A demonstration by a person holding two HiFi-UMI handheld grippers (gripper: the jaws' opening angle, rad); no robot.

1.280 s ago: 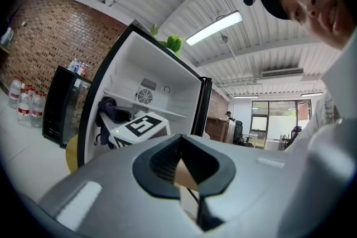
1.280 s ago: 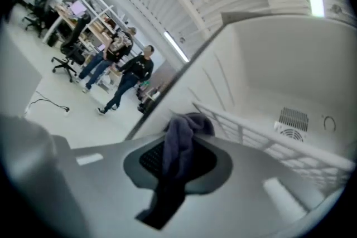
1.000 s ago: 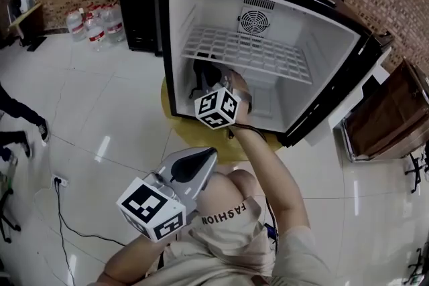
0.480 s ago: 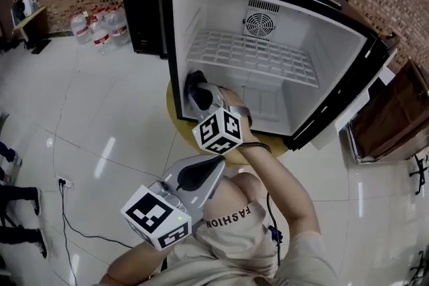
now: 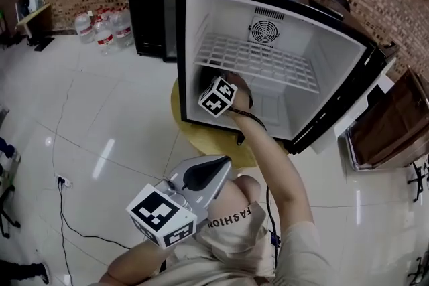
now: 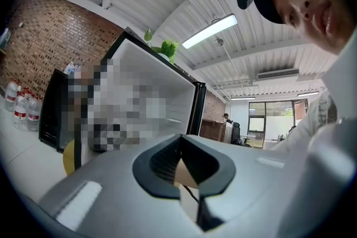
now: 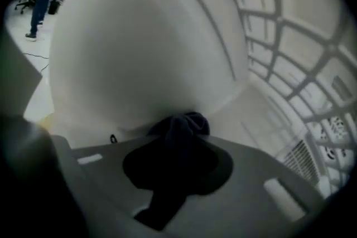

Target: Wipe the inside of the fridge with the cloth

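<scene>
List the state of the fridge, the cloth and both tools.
Fridge: door open.
Cloth: bunched, clamped in the right tool, inside the fridge.
Right tool: shut on the cloth.
Left tool: shut, holding nothing, outside the fridge.

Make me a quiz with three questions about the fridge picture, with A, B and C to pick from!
1. Where is the right gripper? A inside the fridge, below the wire shelf; B on the floor; C on top of the fridge.
2. What colour is the cloth? A yellow; B dark; C white.
3. How is the left gripper? A shut on a bottle; B wide open; C shut, holding nothing.
Answers: 1 A, the head view shows it reaching in under the shelf. 2 B, it looks almost black between the right gripper's jaws. 3 C, its jaws meet with nothing between them.
</scene>
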